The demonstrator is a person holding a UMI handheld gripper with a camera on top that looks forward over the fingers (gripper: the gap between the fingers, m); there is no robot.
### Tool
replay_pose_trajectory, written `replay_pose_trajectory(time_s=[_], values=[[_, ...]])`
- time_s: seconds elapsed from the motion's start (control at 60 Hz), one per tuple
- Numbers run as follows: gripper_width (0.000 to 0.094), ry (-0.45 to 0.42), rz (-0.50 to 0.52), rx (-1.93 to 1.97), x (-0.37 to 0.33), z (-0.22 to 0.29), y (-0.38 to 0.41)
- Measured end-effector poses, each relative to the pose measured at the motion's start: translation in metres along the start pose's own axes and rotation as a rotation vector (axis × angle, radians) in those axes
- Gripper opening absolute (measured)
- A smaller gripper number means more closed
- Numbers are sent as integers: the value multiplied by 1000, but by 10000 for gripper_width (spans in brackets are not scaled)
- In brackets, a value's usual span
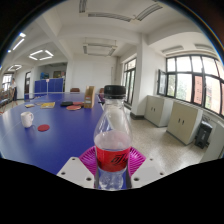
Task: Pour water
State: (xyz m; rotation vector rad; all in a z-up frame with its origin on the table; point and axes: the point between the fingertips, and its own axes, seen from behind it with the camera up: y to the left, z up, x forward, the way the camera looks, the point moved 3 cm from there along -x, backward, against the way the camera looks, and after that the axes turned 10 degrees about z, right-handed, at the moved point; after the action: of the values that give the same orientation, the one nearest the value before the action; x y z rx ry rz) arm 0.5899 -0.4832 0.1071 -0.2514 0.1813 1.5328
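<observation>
A clear plastic water bottle (112, 140) with a black cap and a red label stands upright between my gripper's (112, 160) two fingers. Both pink pads (90, 158) press against its sides at the label. The bottle is lifted above the blue table (45, 135), and its base sits close to the camera. A white cup (27, 119) stands on the blue table far ahead to the left of the fingers.
Several small items (45, 104) and a wooden chair (88, 97) stand at the far end of the table. White cabinets (183, 120) line the right wall under windows. Open floor lies to the right of the table.
</observation>
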Motion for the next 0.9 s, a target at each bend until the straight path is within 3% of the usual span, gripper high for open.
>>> replay_pose_trajectory(time_s=[0.233,0.467,0.617,0.733,0.9], values=[[356,-30,-125,-136,7,65,0],[358,-88,-393,-546,44,228,51],[361,-110,-535,-1055,100,321,161],[359,-132,-532,-1468,145,346,262],[359,-104,-388,-1956,223,299,380]])
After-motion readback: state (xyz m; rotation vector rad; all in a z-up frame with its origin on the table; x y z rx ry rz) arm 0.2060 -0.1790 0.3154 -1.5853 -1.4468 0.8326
